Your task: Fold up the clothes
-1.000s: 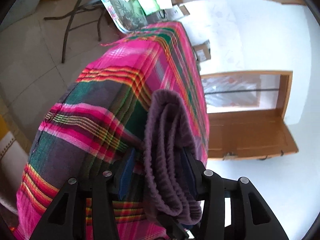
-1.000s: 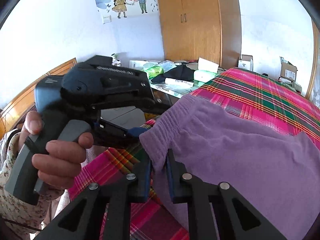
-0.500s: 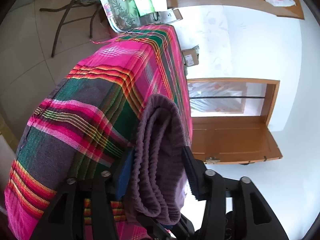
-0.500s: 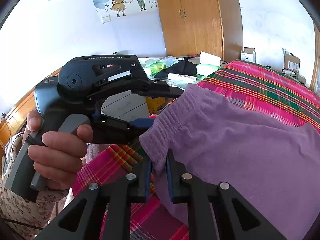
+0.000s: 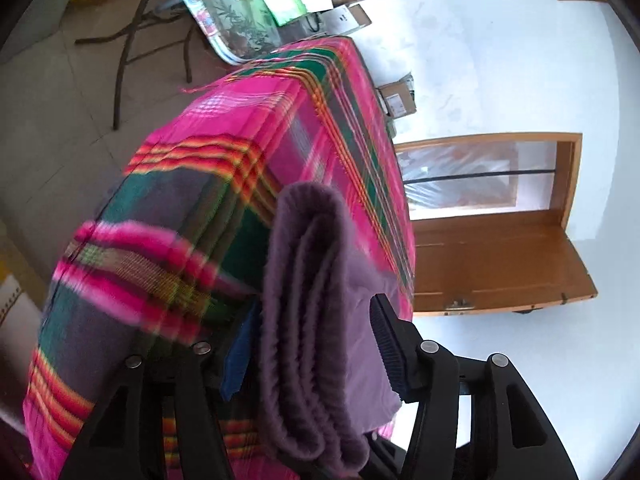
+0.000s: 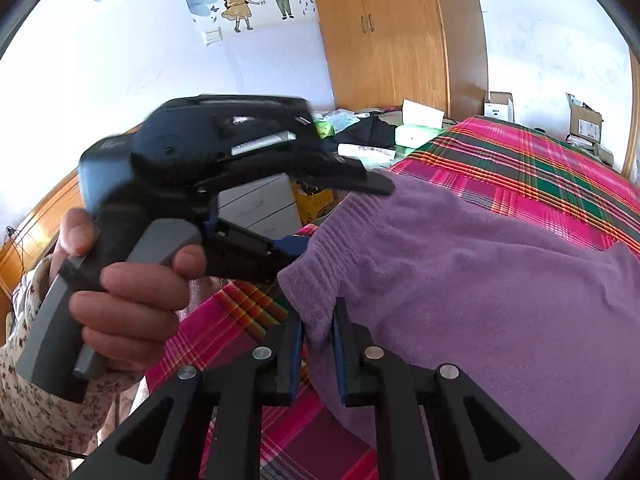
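While clamped, purple garment (image 6: 460,280) between fingers (image 6: 340,344).

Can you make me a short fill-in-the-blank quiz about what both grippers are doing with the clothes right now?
1. Both grippers pinch the same ____ garment.
2. The right gripper grips it at the ribbed ____.
3. The garment lies over a ____-patterned bedspread.
4. The left gripper is held by a bare ____, visible in the right wrist view.

Missing words: purple; waistband; plaid; hand
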`<state>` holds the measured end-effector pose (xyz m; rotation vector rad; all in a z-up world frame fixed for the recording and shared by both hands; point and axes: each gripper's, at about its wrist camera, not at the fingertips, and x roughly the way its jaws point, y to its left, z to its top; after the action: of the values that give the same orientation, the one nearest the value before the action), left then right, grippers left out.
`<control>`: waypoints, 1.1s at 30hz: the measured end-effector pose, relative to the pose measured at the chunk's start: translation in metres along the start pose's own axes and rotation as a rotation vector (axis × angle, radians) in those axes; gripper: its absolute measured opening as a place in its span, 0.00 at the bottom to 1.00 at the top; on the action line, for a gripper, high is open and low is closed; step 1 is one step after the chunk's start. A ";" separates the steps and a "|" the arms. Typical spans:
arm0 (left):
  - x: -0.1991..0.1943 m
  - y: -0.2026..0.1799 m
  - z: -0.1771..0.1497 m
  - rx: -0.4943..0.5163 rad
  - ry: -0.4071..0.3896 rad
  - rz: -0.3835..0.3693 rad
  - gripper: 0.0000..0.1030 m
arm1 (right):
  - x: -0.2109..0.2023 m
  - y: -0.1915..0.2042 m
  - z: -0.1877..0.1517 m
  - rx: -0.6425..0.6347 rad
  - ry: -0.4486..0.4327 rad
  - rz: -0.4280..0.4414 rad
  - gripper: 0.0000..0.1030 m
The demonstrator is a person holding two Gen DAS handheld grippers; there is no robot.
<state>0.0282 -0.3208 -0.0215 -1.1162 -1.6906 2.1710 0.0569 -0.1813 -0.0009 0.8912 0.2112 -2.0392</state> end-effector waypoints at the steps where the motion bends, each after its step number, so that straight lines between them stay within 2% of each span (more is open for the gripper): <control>1: 0.002 -0.001 0.001 0.011 0.008 0.009 0.56 | 0.000 0.000 0.000 0.000 -0.001 -0.001 0.14; 4: 0.007 -0.005 0.005 0.044 0.031 0.038 0.51 | 0.001 -0.001 0.000 0.002 -0.002 0.000 0.14; 5: 0.009 -0.007 0.006 0.055 0.038 0.047 0.43 | 0.001 -0.001 0.000 0.002 -0.001 0.000 0.14; 7: 0.013 -0.010 0.008 0.078 0.053 0.067 0.34 | 0.001 -0.001 0.001 0.002 0.001 -0.001 0.14; 8: 0.013 -0.011 0.009 0.092 0.054 0.083 0.25 | 0.002 -0.001 0.001 0.002 0.002 -0.001 0.13; 10: 0.013 -0.008 0.010 0.086 0.061 0.083 0.20 | 0.003 -0.001 0.002 0.001 0.005 -0.003 0.13; 21: 0.004 -0.002 0.014 0.094 0.026 0.104 0.15 | 0.022 0.014 0.010 -0.071 0.050 -0.065 0.11; 28: -0.011 -0.001 0.015 0.113 -0.006 0.095 0.15 | 0.029 0.022 0.019 -0.097 0.039 -0.075 0.11; 31: -0.008 0.010 0.017 0.082 0.005 0.123 0.14 | 0.038 0.021 0.018 -0.095 0.065 -0.080 0.11; 33: -0.007 0.013 0.018 0.068 0.005 0.111 0.14 | 0.041 0.016 0.019 -0.074 0.081 -0.066 0.11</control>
<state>0.0259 -0.3428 -0.0289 -1.2232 -1.5756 2.2707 0.0452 -0.2261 -0.0116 0.9329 0.3621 -2.0438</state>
